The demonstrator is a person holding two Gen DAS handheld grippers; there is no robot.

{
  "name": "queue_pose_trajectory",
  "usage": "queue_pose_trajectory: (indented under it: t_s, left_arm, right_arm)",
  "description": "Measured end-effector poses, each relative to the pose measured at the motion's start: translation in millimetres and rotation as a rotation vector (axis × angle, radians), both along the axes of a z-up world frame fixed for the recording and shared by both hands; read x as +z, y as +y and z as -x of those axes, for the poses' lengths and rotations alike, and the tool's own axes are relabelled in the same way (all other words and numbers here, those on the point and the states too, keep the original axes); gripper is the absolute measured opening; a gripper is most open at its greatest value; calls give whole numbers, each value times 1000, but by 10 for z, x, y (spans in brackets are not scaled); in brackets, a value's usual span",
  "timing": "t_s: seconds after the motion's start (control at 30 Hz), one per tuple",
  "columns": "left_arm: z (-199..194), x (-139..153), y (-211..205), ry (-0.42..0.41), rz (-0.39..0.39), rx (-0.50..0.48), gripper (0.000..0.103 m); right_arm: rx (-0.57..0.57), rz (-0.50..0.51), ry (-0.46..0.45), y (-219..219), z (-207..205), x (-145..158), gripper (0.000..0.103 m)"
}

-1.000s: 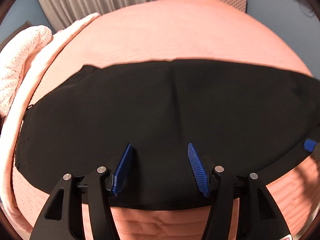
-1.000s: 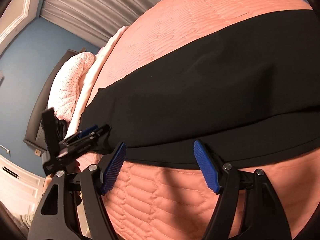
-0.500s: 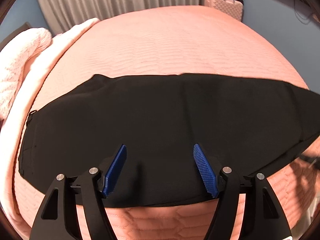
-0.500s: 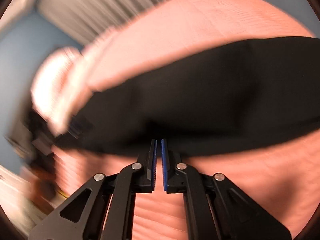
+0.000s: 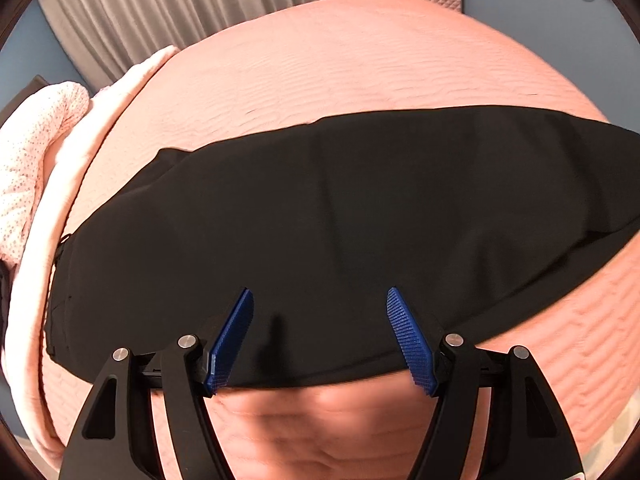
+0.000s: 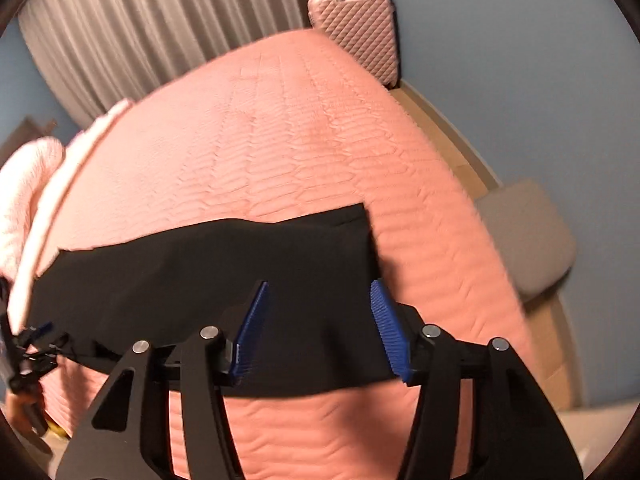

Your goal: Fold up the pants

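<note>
Black pants (image 5: 340,208) lie flat, lengthwise across a pink quilted bed (image 5: 360,60). My left gripper (image 5: 319,290) hovers open over their near edge, nothing between its blue pads. In the right wrist view the pants (image 6: 200,264) end in a straight hem at the right. My right gripper (image 6: 319,282) hangs above that end near the front edge. Its jaws are opening, with no cloth pinched between them. The left gripper (image 6: 36,336) also shows small at the far left of the right wrist view, beside the other end of the pants.
A white-pink dotted blanket (image 5: 32,152) is heaped at the bed's left side. A pink suitcase (image 6: 356,28) stands by the blue wall behind the bed, with grey curtains (image 6: 140,32) to its left. A grey stool (image 6: 528,236) stands on the wooden floor to the right.
My right gripper swung right along the pants to their hem end, snapping shut on the way and then reopening. The left gripper drew back slightly and its jaws widened a little.
</note>
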State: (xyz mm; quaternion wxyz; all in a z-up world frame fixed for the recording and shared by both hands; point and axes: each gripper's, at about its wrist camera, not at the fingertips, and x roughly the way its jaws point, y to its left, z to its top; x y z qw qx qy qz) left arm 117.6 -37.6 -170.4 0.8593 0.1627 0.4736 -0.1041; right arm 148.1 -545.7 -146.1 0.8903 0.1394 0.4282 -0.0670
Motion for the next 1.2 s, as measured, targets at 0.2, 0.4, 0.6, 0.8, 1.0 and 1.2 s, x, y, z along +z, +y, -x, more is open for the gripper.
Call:
queue_pose_trajectory:
  t_s: [0.2, 0.4, 0.6, 0.8, 1.0, 1.2]
  left_arm:
    - [62, 20, -489, -8, 12, -69, 68]
    - [-50, -191, -780, 23, -45, -99, 74]
    - [-78, -236, -727, 36, -21, -90, 79]
    - [34, -139, -475, 2, -48, -65, 78]
    - [220, 17, 113, -32, -49, 71, 78]
    - [473, 218, 663, -60, -41, 167, 78]
  right_arm:
    - [86, 55, 99, -60, -407, -280, 54]
    - [189, 114, -63, 122, -354, 157, 16]
    - [231, 284, 66, -38, -386, -27, 17]
    - [55, 305, 42, 7, -21, -28, 29]
    - [496, 217, -42, 1849, 45, -62, 34]
    - [868, 288, -94, 3627, -200, -413, 33]
